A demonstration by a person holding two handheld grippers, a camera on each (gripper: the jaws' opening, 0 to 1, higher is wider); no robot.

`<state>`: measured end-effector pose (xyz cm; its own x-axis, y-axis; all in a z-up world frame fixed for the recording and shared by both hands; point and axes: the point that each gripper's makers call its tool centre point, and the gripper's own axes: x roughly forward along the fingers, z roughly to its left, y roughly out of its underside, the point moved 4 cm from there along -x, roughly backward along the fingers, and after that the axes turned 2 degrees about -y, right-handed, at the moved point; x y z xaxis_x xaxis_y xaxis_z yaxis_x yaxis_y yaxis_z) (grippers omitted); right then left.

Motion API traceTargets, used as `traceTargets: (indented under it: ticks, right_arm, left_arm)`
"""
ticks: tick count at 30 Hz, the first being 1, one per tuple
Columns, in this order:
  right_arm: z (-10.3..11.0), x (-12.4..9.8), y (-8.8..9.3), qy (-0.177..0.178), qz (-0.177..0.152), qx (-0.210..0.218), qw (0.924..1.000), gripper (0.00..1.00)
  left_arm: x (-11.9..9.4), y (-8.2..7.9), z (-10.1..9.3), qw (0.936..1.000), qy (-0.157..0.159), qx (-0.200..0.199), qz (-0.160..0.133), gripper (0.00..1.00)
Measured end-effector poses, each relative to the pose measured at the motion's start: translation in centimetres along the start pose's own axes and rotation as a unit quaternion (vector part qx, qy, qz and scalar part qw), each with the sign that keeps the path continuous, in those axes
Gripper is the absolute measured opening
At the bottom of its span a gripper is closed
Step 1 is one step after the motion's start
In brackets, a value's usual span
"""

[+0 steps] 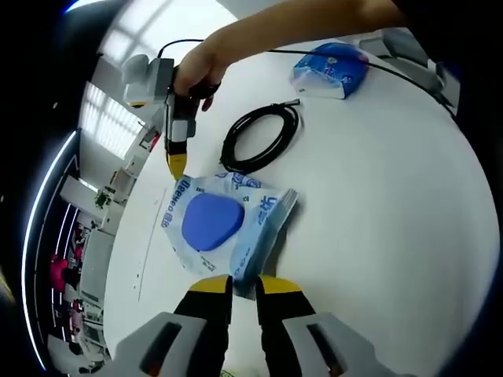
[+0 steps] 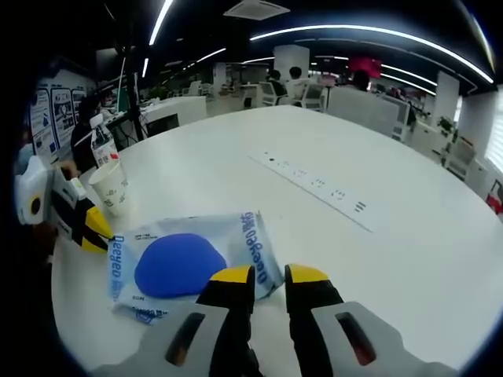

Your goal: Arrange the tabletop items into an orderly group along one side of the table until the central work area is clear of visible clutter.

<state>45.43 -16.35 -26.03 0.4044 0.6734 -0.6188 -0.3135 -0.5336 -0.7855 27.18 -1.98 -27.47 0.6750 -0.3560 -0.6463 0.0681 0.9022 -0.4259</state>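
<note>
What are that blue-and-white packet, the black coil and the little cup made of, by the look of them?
The tissue packet looks like thin glossy plastic film: it crinkles and shines. The coiled cable seems rubber- or plastic-sheathed, smooth matte black. The cup appears to be printed paper, dull-surfaced, though plastic can't be excluded.

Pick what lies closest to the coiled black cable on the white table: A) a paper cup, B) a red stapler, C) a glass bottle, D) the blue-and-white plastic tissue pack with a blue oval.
D: in the left gripper view, the coiled black cable lies just beyond the blue-and-white plastic tissue pack.
</note>
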Motion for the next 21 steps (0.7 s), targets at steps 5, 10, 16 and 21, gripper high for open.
traceTargets:
  ticks: [5,10,16,21]
  right_arm:
    - [0.3,1.0,-0.1,-0.006,0.007,-0.002,1.0000,0.21]
    - [0.7,1.8,0.1,-0.021,0.012,-0.005,0.9997,0.25]
    - [1.0,2.7,0.6,-0.034,0.021,-0.008,0.9992,0.25]
    - [1.1,3.0,1.1,-0.038,0.022,-0.004,0.9990,0.23]
  left_arm:
    - [0.2,0.0,0.0,1.0000,0.000,0.001,-0.004,0.12]
    - [0.3,0.3,0.2,1.0000,0.001,-0.003,-0.005,0.13]
    - [0.7,0.4,0.4,1.0000,0.007,-0.001,-0.003,0.13]
    - [1.4,0.6,-0.5,0.9997,0.021,0.010,0.007,0.16]
